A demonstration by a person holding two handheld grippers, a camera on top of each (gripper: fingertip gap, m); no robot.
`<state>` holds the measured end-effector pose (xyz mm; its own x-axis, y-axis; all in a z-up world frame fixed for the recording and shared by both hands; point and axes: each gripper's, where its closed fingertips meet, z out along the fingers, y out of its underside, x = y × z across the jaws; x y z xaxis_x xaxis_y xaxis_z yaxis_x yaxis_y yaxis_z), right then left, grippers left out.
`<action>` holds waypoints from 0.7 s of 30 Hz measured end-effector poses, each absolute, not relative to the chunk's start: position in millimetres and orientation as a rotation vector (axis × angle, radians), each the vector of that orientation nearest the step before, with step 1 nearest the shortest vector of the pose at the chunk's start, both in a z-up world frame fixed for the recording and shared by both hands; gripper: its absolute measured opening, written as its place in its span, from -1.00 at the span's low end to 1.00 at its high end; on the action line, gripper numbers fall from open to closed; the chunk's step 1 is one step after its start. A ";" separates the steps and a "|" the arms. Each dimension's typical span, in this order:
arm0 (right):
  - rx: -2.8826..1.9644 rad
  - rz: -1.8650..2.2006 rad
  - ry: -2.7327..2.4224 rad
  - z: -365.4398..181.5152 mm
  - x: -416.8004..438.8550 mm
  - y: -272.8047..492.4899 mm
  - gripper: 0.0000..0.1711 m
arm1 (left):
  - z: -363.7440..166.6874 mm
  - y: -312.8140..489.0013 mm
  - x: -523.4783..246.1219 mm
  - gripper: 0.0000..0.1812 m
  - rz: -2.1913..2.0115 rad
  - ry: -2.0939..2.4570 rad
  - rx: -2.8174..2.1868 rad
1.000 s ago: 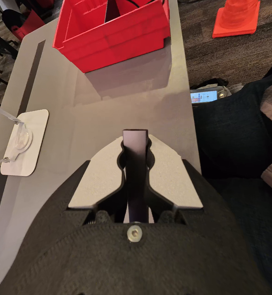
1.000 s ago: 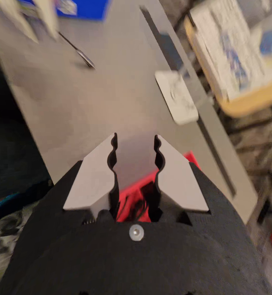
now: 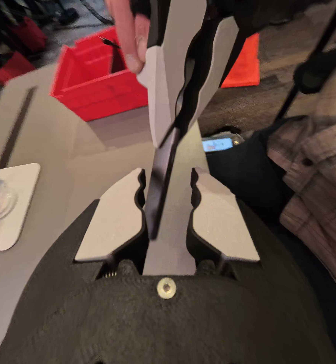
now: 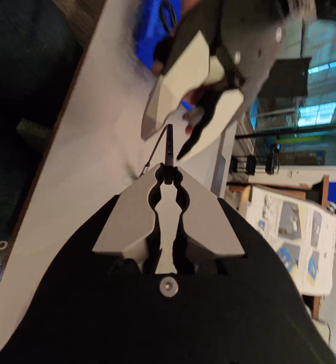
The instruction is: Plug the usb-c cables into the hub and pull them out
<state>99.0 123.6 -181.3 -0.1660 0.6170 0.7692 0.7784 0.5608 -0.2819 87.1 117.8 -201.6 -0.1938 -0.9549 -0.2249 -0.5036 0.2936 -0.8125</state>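
Jaws of the right gripper [image 4: 168,169] are pinching the dark hub [image 3: 159,189] over the worktop's [image 3: 68,149] edge; left gripper's [image 3: 167,177] are spreading.

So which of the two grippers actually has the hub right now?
The right gripper: its tips are shut on one end of the dark hub. The left gripper is open, its fingers spread either side of the hub without clamping it.

A: The red bin [image 3: 96,86] is smeared by motion blur, and a finger [image 3: 129,39] covers its far corner.

B: Whether the thin cable [image 4: 155,147] joins the hub [image 4: 169,147] is too small to tell.
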 end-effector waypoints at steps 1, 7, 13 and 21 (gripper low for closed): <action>-1.170 -0.244 -1.832 -173.8 112.0 130.9 -0.92 | -192.1 125.8 86.3 -0.49 -0.752 1.764 -1.312; -1.400 -0.282 -1.481 -97.2 217.2 169.3 -0.93 | -148.4 165.8 70.2 -0.51 -0.679 1.504 -1.311; -1.598 -0.318 -1.201 -33.6 326.2 185.9 -0.93 | -148.8 173.4 66.1 -0.58 -0.632 1.490 -1.319; -1.982 -0.341 -1.116 -80.8 425.9 205.3 -0.92 | -164.9 169.0 70.8 -0.60 -0.614 1.558 -1.341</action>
